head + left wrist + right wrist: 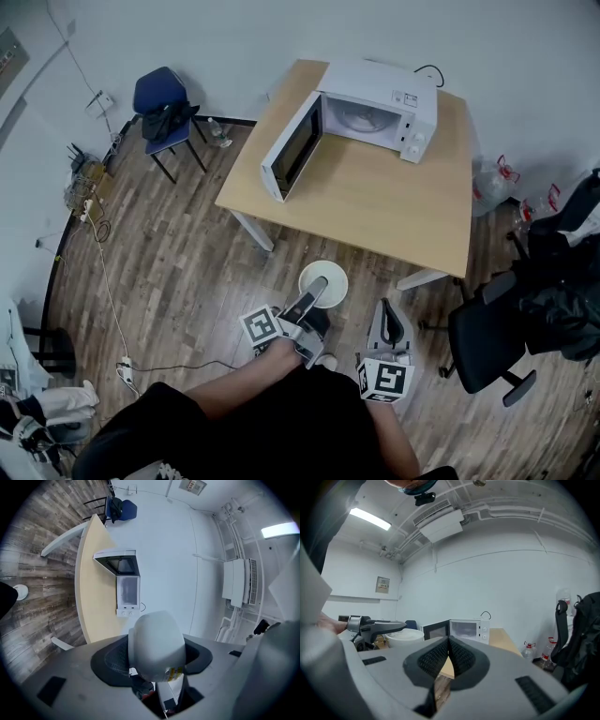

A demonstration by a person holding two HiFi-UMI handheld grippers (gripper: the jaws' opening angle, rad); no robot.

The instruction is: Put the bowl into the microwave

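Two grippers on the near side of the table [375, 202]: the left gripper [317, 285] clamps the white bowl [334, 276], well apart from the open microwave [375, 112]; the right gripper [387, 309] has its jaws together, empty.

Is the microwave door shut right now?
No, the microwave has its door swung wide open to the side in the head view.

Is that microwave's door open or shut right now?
Open. The microwave has its door swung out sideways, baring the white cavity.
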